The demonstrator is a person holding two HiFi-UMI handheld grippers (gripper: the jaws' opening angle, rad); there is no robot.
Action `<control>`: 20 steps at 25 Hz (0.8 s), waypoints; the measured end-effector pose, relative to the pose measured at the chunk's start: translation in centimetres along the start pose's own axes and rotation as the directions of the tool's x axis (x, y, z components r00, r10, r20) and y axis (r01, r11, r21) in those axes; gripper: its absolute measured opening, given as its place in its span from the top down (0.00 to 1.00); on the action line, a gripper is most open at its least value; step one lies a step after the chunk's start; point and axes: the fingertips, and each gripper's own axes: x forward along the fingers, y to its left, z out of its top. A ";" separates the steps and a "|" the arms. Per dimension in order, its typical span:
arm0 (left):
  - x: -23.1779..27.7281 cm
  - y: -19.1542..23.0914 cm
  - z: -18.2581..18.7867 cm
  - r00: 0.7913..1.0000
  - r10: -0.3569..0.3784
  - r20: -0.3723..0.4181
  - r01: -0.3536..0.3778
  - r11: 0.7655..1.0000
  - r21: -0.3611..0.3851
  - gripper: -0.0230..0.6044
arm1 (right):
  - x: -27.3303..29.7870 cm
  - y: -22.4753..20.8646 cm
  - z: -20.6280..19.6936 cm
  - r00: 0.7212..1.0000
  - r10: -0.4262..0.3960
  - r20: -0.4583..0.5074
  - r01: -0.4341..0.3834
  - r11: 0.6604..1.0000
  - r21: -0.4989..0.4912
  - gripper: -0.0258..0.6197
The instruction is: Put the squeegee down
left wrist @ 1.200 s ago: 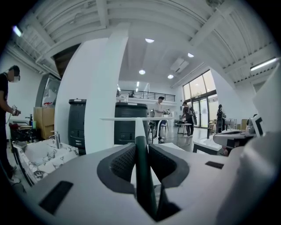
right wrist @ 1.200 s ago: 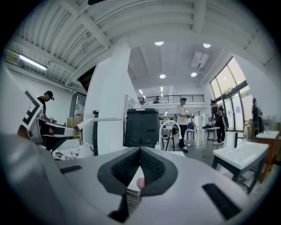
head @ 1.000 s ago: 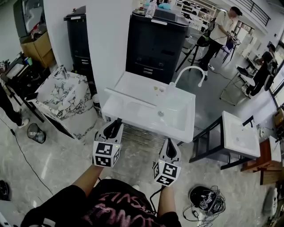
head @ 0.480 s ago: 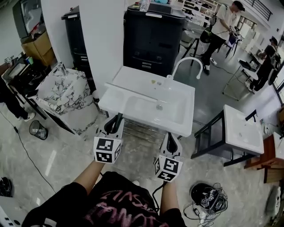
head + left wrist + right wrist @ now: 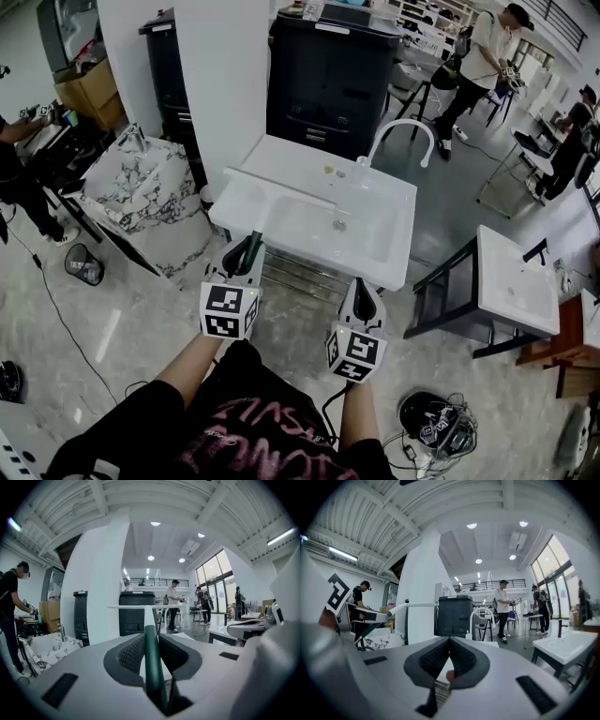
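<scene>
— Well, closest in?
— Nearest, left gripper, ribbed black pads pressed tight on the slim dark-green handle of a T-shaped squeegee. White neck and long straight white blade out across the left half of a glossy white rectangular washbasin; touching it or not, impossible to tell.
— And beside it?
— right gripper, jaws closed together on nothing, low before the basin's front rim.
— Anything standing in the way further out?
— Curved white tube faucet at the basin's back edge, then a tall matt black cabinet behind. Off left, a veined marble-patterned basin and a black wire bin. Off right, a second white basin on a black frame. Farthest back, people standing near tables.
</scene>
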 end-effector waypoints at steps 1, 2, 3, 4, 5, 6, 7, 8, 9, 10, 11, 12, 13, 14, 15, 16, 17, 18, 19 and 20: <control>0.1 0.1 0.0 1.000 0.002 0.002 -0.002 1.000 0.001 0.81 | 0.2 0.0 -0.1 1.000 0.001 -0.001 -0.001 1.000 0.000 0.93; 0.3 0.1 0.0 1.000 0.003 0.003 -0.003 1.000 0.002 0.81 | 0.4 -0.1 -0.1 1.000 0.002 -0.001 -0.002 1.000 -0.001 0.93; 0.6 0.2 0.0 1.000 0.003 0.005 -0.003 1.000 0.003 0.81 | 0.6 -0.1 -0.1 1.000 0.002 0.000 -0.002 1.000 -0.003 0.93; 0.9 0.2 0.1 1.000 0.003 0.009 -0.003 1.000 0.003 0.81 | 0.9 -0.2 -0.1 1.000 0.000 0.002 0.000 1.000 -0.005 0.93; 1.2 0.3 0.1 1.000 0.001 0.011 -0.001 1.000 0.004 0.81 | 1.1 -0.3 -0.1 1.000 -0.002 0.003 0.002 1.000 -0.007 0.93; 1.6 0.3 0.1 1.000 -0.002 0.013 0.002 1.000 0.003 0.81 | 1.5 -0.4 -0.2 1.000 -0.004 0.002 0.004 1.000 -0.005 0.93; 2.0 0.4 0.1 1.000 -0.003 0.014 0.003 1.000 0.001 0.81 | 1.8 -0.5 -0.2 1.000 -0.008 0.001 0.008 1.000 -0.001 0.93; 2.4 0.6 0.1 1.000 -0.004 0.017 0.004 1.000 -0.003 0.81 | 2.2 -0.6 -0.2 1.000 -0.012 0.001 0.012 1.000 0.003 0.93; 2.9 0.8 0.3 1.000 -0.006 0.020 0.006 1.000 -0.006 0.81 | 2.7 -0.7 -0.1 1.000 -0.016 0.001 0.016 1.000 0.004 0.93; 3.4 1.0 0.4 1.000 -0.008 0.023 0.008 1.000 -0.008 0.81 | 3.2 -0.8 0.0 1.000 -0.020 0.002 0.020 1.000 0.002 0.93; 3.9 1.2 0.5 1.000 -0.009 0.026 0.009 1.000 -0.008 0.81 | 3.6 -0.9 0.0 1.000 -0.022 0.001 0.022 1.000 0.000 0.93; 4.4 1.4 0.6 1.000 -0.010 0.028 0.010 1.000 -0.009 0.81 | 4.1 -1.0 0.1 1.000 -0.024 0.000 0.024 1.000 -0.002 0.93; 4.9 1.7 0.6 1.000 -0.011 0.030 0.011 1.000 -0.010 0.81 | 4.7 -1.1 0.1 1.000 -0.027 -0.002 0.027 1.000 -0.002 0.93; 5.3 1.9 0.6 0.999 -0.012 0.029 0.012 1.000 -0.013 0.81 | 5.2 -1.2 0.0 1.000 -0.030 -0.004 0.030 1.000 -0.001 0.93; 5.8 2.2 0.5 1.000 -0.013 0.027 0.013 1.000 -0.014 0.81 | 5.8 -1.2 0.0 0.999 -0.034 -0.005 0.034 0.999 0.001 0.93; 6.4 2.4 0.4 1.000 -0.014 0.024 0.014 1.000 -0.016 0.81 | 6.3 -1.3 -0.1 0.999 -0.037 -0.007 0.037 0.999 0.001 0.93; 6.9 2.6 0.3 1.000 -0.015 0.021 0.015 1.000 -0.018 0.81 | 6.9 -1.3 -0.2 0.999 -0.039 -0.013 0.039 0.999 0.001 0.93; 7.5 2.9 0.2 1.000 -0.016 0.018 0.017 1.000 -0.020 0.81 | 7.5 -1.4 -0.3 0.999 -0.041 -0.019 0.041 0.999 0.000 0.93; 8.0 3.2 0.1 1.000 -0.018 0.015 0.018 1.000 -0.021 0.81 | 8.2 -1.4 -0.4 0.999 -0.043 -0.025 0.043 0.999 -0.001 0.93; 8.6 3.5 0.1 1.000 -0.019 0.012 0.019 1.000 -0.020 0.81 | 8.8 -1.4 -0.5 0.999 -0.045 -0.028 0.045 0.999 0.000 0.93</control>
